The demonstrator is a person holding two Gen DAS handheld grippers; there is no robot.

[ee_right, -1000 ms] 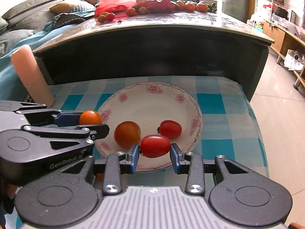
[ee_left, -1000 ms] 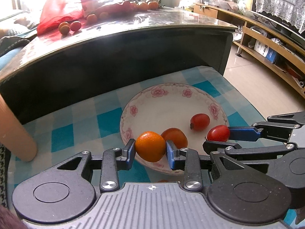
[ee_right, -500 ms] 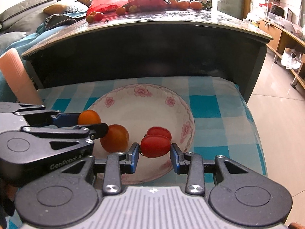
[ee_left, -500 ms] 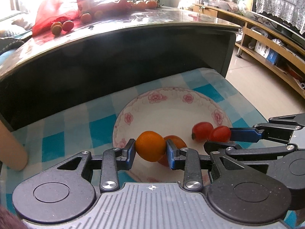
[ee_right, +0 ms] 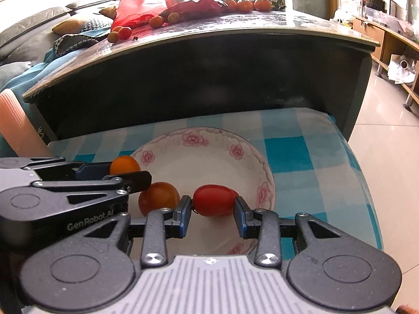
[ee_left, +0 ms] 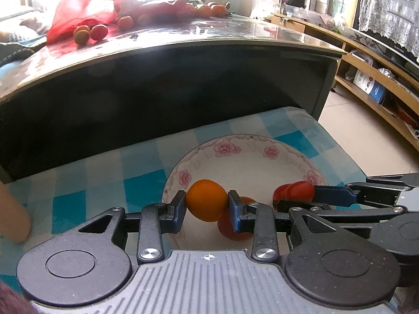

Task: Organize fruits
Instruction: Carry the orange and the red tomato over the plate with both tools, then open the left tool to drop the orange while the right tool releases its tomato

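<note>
A small orange (ee_left: 207, 200) is clamped in my left gripper (ee_left: 207, 205), which is shut on it above the left rim of a white plate with pink flowers (ee_left: 225, 147). My right gripper (ee_right: 213, 206) is shut on a red cherry tomato (ee_right: 213, 200) over the front of the plate (ee_right: 193, 137). On the plate lie an orange-red fruit (ee_right: 157, 198) and a second red tomato (ee_right: 237, 193), mostly hidden behind the held one. The right gripper (ee_left: 298, 197) comes in from the right in the left wrist view. The left gripper (ee_right: 125, 170) shows at the left of the right wrist view.
The plate rests on a blue-and-white checked cloth (ee_left: 104, 178). Behind it stands a dark coffee table (ee_left: 183, 78) with a red bag (ee_left: 78, 18) and several loose fruits (ee_left: 90, 32) on its glossy top. A pink cylinder (ee_right: 15, 125) stands at the left, tiled floor (ee_right: 392, 157) at the right.
Both grippers keep hold of their fruit and have risen a little; the plate sits lower in both views and more of the tabletop shows. The held tomato now covers the tomato on the plate.
</note>
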